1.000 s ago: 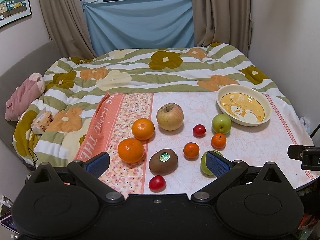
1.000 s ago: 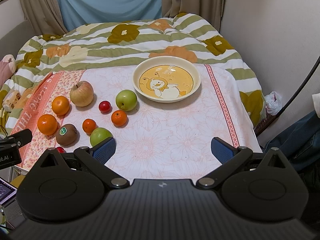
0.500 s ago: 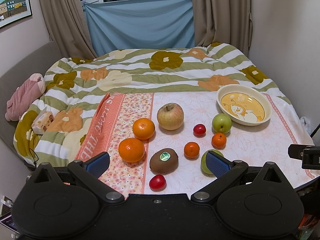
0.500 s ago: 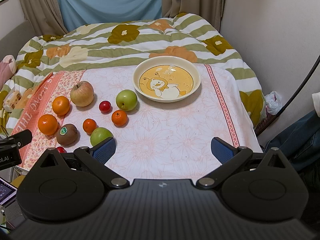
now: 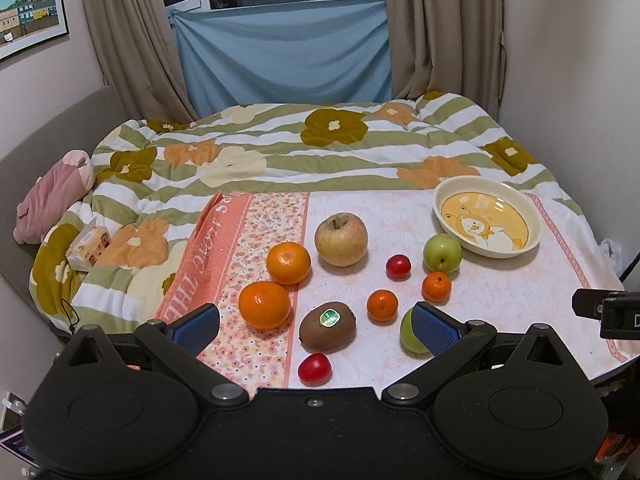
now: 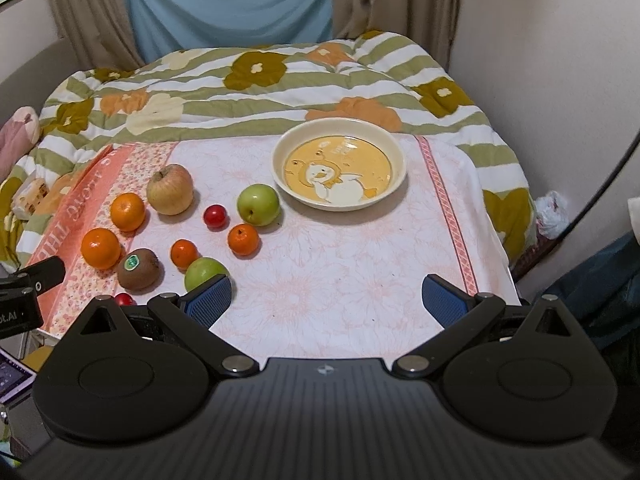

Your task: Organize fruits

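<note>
Several fruits lie loose on the pink floral cloth (image 6: 340,272): a yellow-red apple (image 5: 341,239), two oranges (image 5: 288,263) (image 5: 265,304), a kiwi (image 5: 327,326) with a green sticker, two small tangerines (image 5: 382,305) (image 5: 436,286), two red cherry tomatoes (image 5: 398,266) (image 5: 314,367) and two green fruits (image 5: 442,253) (image 5: 410,334). An empty cream bowl (image 6: 396,160) with a yellow duck picture sits at the far right of them. My left gripper (image 5: 316,326) is open near the front edge, with the kiwi ahead between its fingers. My right gripper (image 6: 328,300) is open over bare cloth.
Behind the cloth spreads a striped flower quilt (image 5: 320,148). A pink plush toy (image 5: 52,196) and a small packet (image 5: 88,246) lie at the left. A wall stands close on the right, and curtains hang at the back.
Nothing has moved apart from a very slight drift of both views; both grippers stay open and the fruits lie where they were.
</note>
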### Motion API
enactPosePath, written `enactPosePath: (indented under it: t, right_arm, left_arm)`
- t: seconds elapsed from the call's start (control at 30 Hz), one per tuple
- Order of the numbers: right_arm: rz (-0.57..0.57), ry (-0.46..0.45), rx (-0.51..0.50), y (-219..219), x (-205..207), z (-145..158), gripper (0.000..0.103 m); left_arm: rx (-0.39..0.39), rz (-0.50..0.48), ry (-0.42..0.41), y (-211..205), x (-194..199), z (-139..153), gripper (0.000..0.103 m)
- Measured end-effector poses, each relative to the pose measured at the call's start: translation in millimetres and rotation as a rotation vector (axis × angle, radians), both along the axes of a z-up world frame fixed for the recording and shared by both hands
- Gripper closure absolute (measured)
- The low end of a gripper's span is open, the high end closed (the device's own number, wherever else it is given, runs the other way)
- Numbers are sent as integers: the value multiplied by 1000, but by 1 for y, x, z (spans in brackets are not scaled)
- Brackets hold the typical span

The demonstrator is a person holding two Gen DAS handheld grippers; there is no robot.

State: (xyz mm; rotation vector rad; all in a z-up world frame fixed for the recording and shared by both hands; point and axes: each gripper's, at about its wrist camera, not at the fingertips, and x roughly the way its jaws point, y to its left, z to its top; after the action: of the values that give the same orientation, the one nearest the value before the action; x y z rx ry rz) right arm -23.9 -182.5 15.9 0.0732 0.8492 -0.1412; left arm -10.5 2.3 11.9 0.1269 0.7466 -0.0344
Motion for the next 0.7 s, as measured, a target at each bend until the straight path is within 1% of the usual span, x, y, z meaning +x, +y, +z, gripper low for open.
enactPosePath:
  t: [0.13,0.27,0.37,0.5,0.7]
  right_arm:
    - [56,-6,21,1,8,4,0]
    - [113,-8,39,-2,19,0,0]
    - [163,-3,57,-1,27,-6,0]
    - [173,17,81,5,42,-20,0]
    - [128,41,117,25,59,-41,0]
  left_arm:
    - [11,22,-2,-3,1,1,0]
    - [43,40,-9,-9,1,-4,0]
    - [55,25,-21,-9,3,-10,0]
    - [71,-29,-2,-2,14,-22,0]
    - [88,-176,22,16,40,-44,4]
